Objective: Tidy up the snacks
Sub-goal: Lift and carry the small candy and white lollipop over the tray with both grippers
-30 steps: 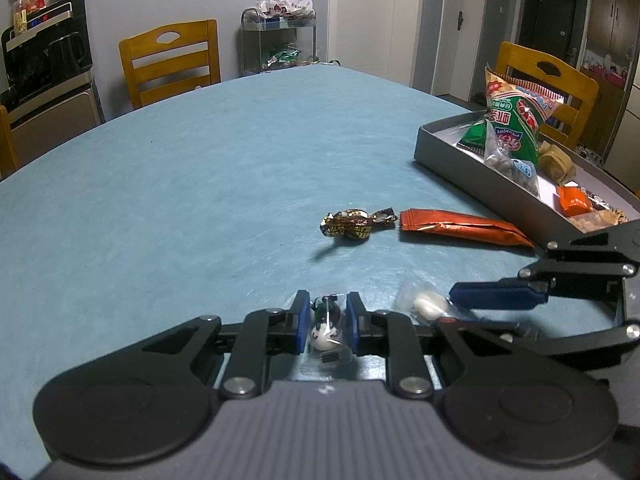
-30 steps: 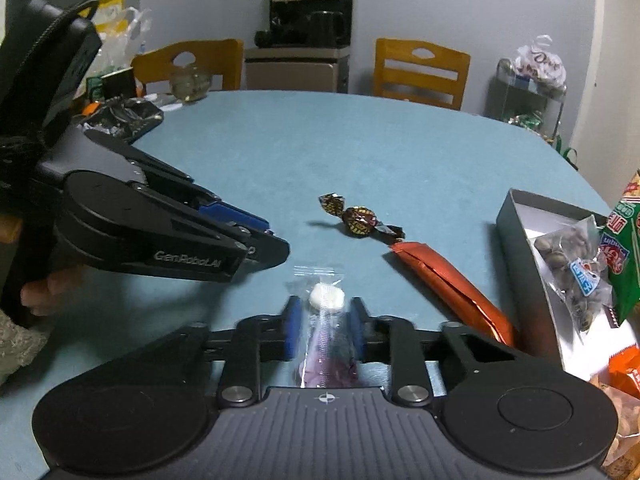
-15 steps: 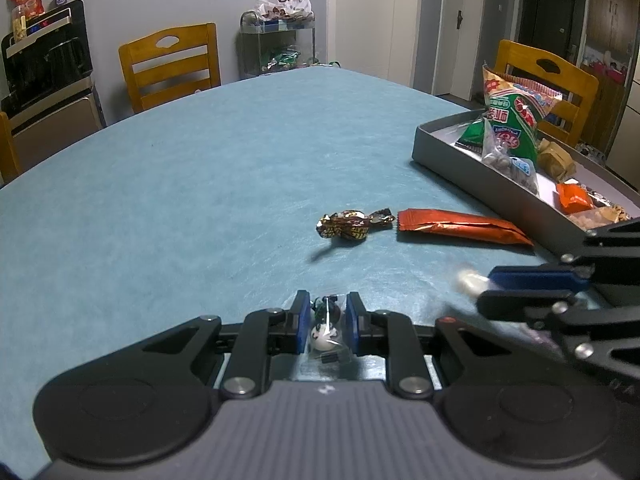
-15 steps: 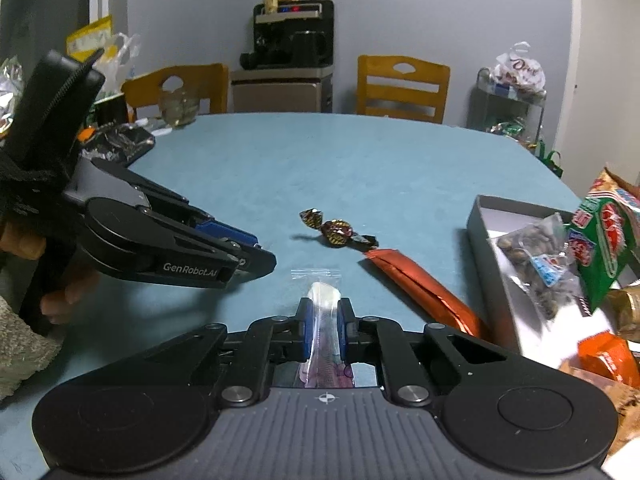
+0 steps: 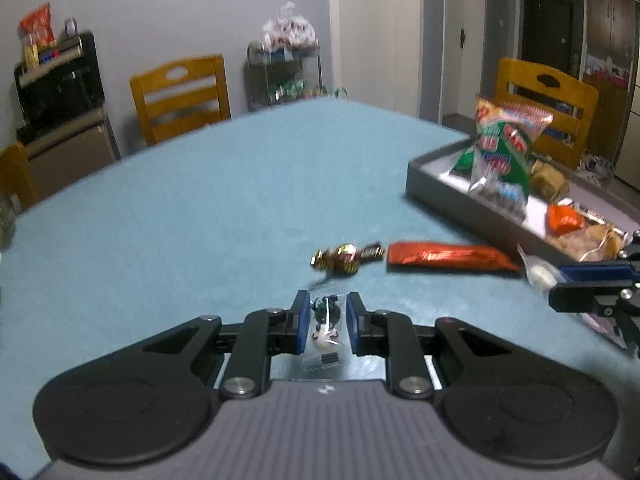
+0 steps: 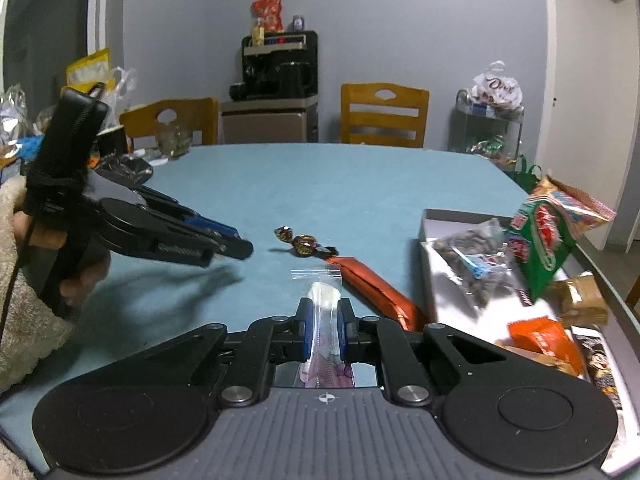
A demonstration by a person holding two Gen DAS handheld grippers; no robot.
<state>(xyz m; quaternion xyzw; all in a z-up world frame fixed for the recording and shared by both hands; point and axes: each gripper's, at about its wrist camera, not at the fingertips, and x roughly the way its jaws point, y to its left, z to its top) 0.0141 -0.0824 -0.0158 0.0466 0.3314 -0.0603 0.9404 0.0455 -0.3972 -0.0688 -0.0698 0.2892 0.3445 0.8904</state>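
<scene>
The blue-covered desk [image 5: 200, 208] fills most of both views. The grey tray [image 5: 448, 196] sits at the right edge of the left wrist view, already loaded with a green-and-red snack bag [image 5: 504, 140], a clear packet of dark pieces and orange wrappers, so it reads as the collecting place.

Two loose snacks lie on the desk at centre frame, just beside the tray's near wall: a long orange-red bar wrapper [image 5: 448, 258] and, nearly touching its end, a gold-and-brown twist-wrapped candy [image 5: 344, 258].

The right gripper [image 6: 322, 320] is closed on a clear zip bag [image 6: 320, 300] with a white lump inside, lifted and aimed toward the tray, probably for dropping in.

The left gripper [image 5: 328, 322] is narrowed around a small clear packet [image 5: 326, 320] showing a white-and-black figure; firm pinching cannot be confirmed.
</scene>
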